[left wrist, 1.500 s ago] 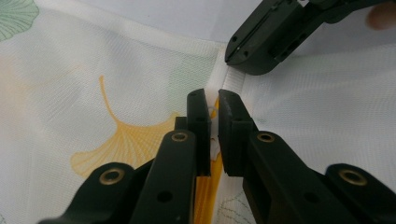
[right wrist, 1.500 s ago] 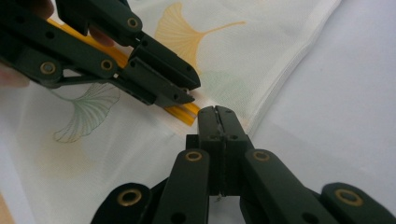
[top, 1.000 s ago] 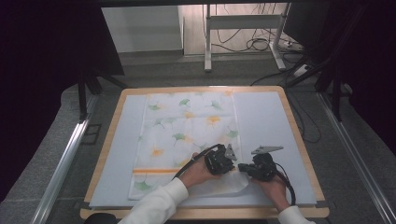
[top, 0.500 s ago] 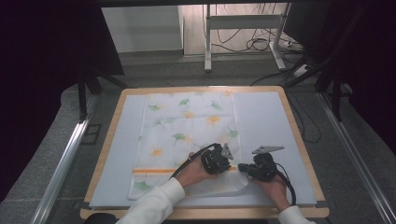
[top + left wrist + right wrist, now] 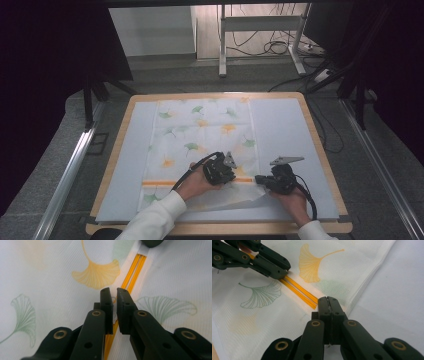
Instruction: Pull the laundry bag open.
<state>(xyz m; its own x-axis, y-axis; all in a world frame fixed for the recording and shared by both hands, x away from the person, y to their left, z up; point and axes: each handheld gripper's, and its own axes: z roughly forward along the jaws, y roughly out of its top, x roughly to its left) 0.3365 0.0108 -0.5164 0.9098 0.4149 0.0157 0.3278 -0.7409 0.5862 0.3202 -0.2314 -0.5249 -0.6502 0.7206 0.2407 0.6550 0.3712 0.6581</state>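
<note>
Two grippers, both low on the near part of the cloth (image 5: 200, 135). We see the right gripper (image 5: 327, 300) with its jaws fully together, clamped on the cloth's right edge beside the end of the orange double stripe (image 5: 299, 291). Left gripper (image 5: 113, 293) has its jaws nearly together, a thin slit between the pads, nose down on the same stripe (whether fabric sits in that slit we cannot tell).

Cloth is white with green and yellow ginkgo leaves, spread on a pale blue mat (image 5: 285, 130) over a wood-rimmed table (image 5: 315, 135). Grey floor, metal stand legs (image 5: 222, 45) and loose cables (image 5: 280, 47) at the far side.
</note>
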